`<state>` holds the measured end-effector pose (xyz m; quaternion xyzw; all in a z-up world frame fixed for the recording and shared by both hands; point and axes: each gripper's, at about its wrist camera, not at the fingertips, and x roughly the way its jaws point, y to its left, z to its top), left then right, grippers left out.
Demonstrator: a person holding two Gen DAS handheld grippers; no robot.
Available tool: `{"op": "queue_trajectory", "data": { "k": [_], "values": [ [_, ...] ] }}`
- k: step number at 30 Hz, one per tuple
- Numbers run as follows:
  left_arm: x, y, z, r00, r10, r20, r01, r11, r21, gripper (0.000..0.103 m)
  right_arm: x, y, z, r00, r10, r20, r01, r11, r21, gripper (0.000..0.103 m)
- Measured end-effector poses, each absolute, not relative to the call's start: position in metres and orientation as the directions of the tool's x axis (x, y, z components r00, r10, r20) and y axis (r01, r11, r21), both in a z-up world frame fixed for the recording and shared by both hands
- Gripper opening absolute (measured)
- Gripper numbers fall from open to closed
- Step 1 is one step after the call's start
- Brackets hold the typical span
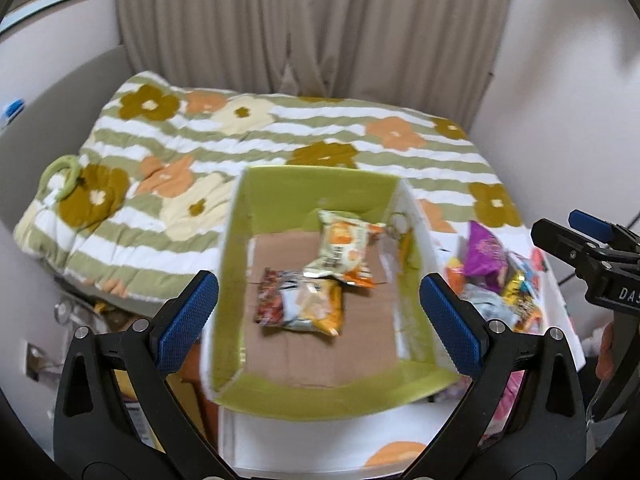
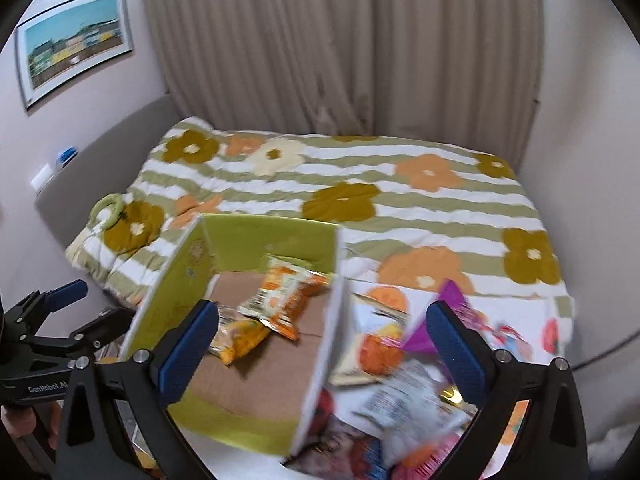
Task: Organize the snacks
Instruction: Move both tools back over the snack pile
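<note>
Left gripper (image 1: 318,312) fingers spread wide, empty, above green box (image 1: 316,400). Right gripper (image 2: 322,344) likewise spread, empty. Two snack packets (image 1: 340,252) on box's cardboard floor, centre. Loose snack pile (image 1: 496,276) at 3 o'clock beside box. Floral quilt (image 1: 256,136) at 12 o'clock, beyond.

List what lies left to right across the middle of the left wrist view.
Green ring on the floral quilt → green-lined box → snack packets inside it → purple packet → right gripper.
</note>
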<state>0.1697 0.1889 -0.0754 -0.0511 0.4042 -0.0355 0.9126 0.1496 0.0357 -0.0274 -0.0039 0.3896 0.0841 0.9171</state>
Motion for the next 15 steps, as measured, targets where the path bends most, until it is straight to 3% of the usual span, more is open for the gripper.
{"op": "queue_trajectory", "data": {
  "k": [9,15],
  "values": [
    [0.144,0.119,-0.075,0.665,-0.196,-0.721,0.108,0.980,-0.167,0.100,0.101,-0.053,-0.027,0.705,0.078,-0.705,-0.052,0.997,0.058,0.103],
    [0.121,0.054,-0.095,0.642,-0.192,-0.742,0.108,0.981,-0.161,0.100,0.075,-0.111,-0.047,0.680,0.084,-0.729,-0.031,0.996,0.086,0.103]
  ]
}}
